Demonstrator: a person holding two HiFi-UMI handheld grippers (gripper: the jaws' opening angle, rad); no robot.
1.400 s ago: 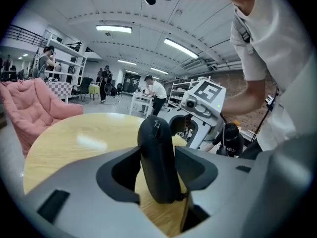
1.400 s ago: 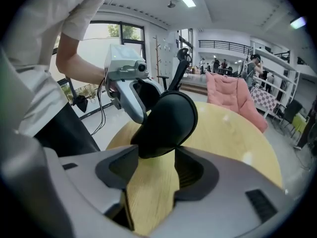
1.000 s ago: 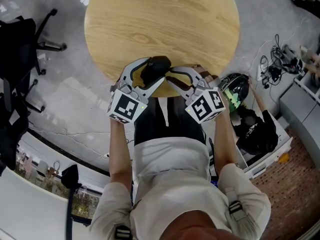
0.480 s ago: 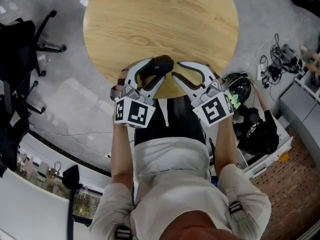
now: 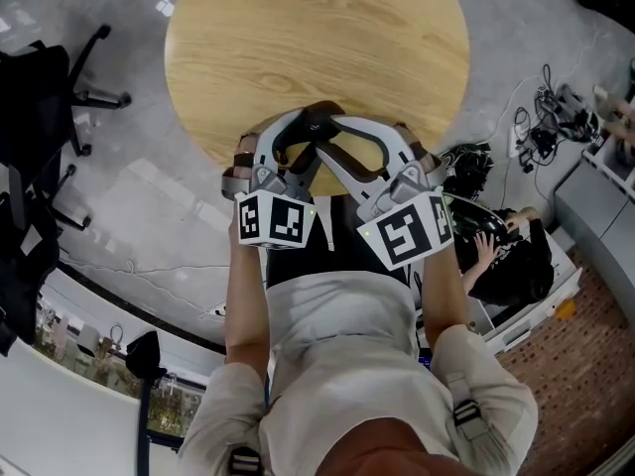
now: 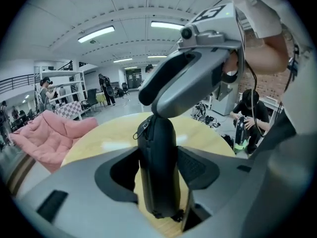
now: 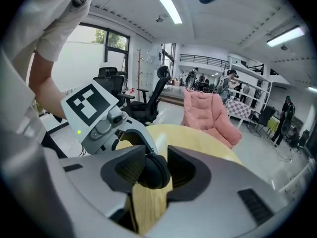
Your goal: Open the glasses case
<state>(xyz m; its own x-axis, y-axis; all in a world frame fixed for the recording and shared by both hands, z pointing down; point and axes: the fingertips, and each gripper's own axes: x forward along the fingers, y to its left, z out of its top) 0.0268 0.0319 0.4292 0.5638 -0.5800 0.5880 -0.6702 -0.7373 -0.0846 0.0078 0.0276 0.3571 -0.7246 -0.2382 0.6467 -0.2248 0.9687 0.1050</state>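
The black zipped glasses case point(image 5: 310, 127) hangs just over the near edge of the round wooden table point(image 5: 317, 38). My left gripper point(image 5: 296, 142) is shut on it. Its jaws have just been closing, and both pads press the case's point(image 6: 157, 172) sides with the zip pull point(image 6: 139, 131) up. My right gripper point(image 5: 333, 143) comes in from the right. Its jaws have just been opening and now stand open around the case's rounded end point(image 7: 153, 170). One grey right finger point(image 6: 193, 78) reaches over the top of the case.
A black office chair point(image 5: 45, 107) stands left of the table. A bin of black gear point(image 5: 516, 266), with a person's hand on it, and cables point(image 5: 546, 137) lie on the floor at right. A pink beanbag point(image 7: 208, 113) and more chairs are beyond the table.
My right gripper has pulled off the case, risen and come back around its end with wider jaws. The left gripper has rolled, turning the case more on edge. A hand appeared at the bin.
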